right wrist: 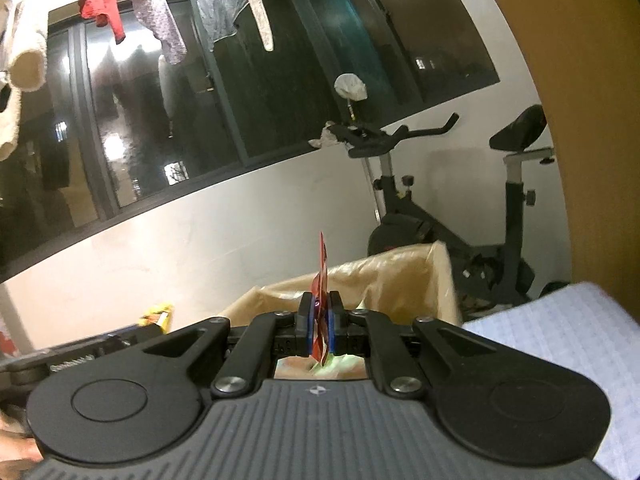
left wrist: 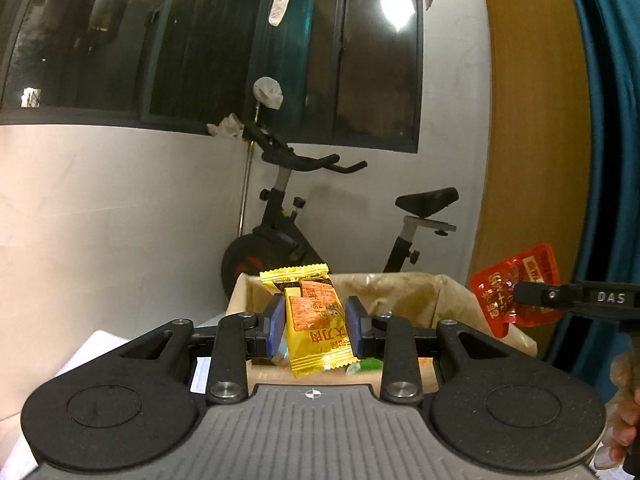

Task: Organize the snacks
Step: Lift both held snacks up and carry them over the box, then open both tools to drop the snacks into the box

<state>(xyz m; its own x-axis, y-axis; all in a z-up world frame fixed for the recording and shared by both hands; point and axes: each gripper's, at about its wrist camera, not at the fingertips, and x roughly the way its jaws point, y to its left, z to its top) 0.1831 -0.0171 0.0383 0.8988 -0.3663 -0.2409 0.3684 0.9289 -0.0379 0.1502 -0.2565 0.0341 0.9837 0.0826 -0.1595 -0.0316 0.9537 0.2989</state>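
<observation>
In the left wrist view my left gripper [left wrist: 315, 316] is shut on a yellow snack packet [left wrist: 320, 336] printed with orange crackers, held upright between the blue pads [left wrist: 276, 322]. It hangs in front of an open cardboard box [left wrist: 400, 292] lined with plastic. At the right edge my right gripper [left wrist: 520, 298] is shut on a red snack sachet [left wrist: 504, 292]. The right wrist view shows that gripper [right wrist: 320, 320] clamped on the red sachet [right wrist: 322, 276], seen edge-on above the box [right wrist: 380, 280]. The left gripper [right wrist: 136, 330] and its yellow packet [right wrist: 158, 316] show at the left.
More snacks lie inside the box [left wrist: 360, 366]. An exercise bike [left wrist: 288, 240] stands behind it against a white wall under dark windows. A pale checked cloth [right wrist: 560, 332] lies to the right. White papers [left wrist: 92, 348] lie at the left. A hand [left wrist: 624, 408] shows at the right edge.
</observation>
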